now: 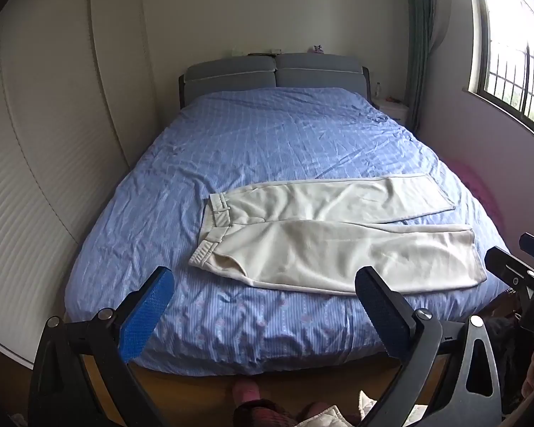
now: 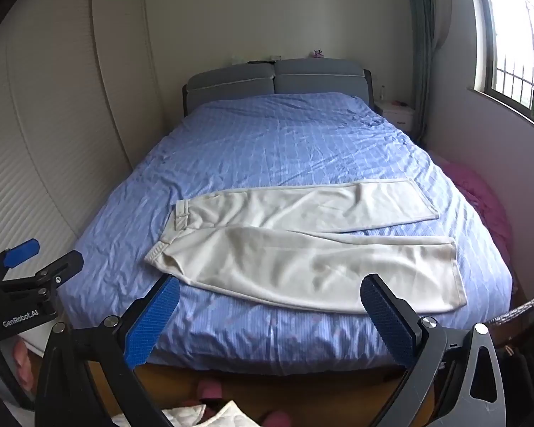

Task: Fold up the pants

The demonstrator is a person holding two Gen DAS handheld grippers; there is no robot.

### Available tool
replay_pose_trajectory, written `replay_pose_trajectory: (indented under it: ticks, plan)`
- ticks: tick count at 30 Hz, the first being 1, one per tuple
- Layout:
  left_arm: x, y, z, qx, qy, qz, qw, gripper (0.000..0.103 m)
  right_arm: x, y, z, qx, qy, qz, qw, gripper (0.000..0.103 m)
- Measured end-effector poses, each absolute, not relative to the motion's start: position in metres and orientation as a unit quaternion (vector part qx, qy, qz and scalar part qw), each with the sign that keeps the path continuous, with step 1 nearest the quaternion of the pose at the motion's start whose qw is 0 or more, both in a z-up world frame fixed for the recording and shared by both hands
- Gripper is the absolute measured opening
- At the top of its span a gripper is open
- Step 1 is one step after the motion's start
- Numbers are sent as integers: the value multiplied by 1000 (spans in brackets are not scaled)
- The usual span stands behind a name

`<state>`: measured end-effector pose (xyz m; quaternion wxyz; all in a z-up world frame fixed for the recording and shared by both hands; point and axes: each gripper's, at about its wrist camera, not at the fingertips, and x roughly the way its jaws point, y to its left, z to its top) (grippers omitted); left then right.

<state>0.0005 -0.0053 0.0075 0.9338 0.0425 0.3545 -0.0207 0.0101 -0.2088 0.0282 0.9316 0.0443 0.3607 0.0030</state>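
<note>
Cream pants (image 1: 338,235) (image 2: 302,249) lie spread flat across the near half of the bed, waistband to the left, both legs running to the right and slightly apart. My left gripper (image 1: 263,302) hangs open before the foot of the bed, its blue pads (image 1: 146,316) wide apart with nothing between them. My right gripper (image 2: 270,306) is open too, held short of the pants' near edge. Each gripper shows at the edge of the other's view: the right gripper (image 1: 519,267), the left gripper (image 2: 35,263).
The bed (image 1: 267,135) (image 2: 267,135) has a wrinkled blue checked cover and a grey headboard (image 1: 274,71). A white wardrobe (image 1: 53,124) lines the left wall. A window (image 1: 516,53), a white nightstand (image 2: 397,112) and pink fabric (image 2: 480,199) are at right. The person's feet (image 1: 245,391) stand on the wood floor.
</note>
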Motion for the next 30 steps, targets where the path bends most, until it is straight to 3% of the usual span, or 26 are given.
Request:
replay_pose_trajectory:
  ticks: [30]
  plan:
    - [8,1,20,31,344,-21,938,103,15,-210,40,46,347,4,937,103]
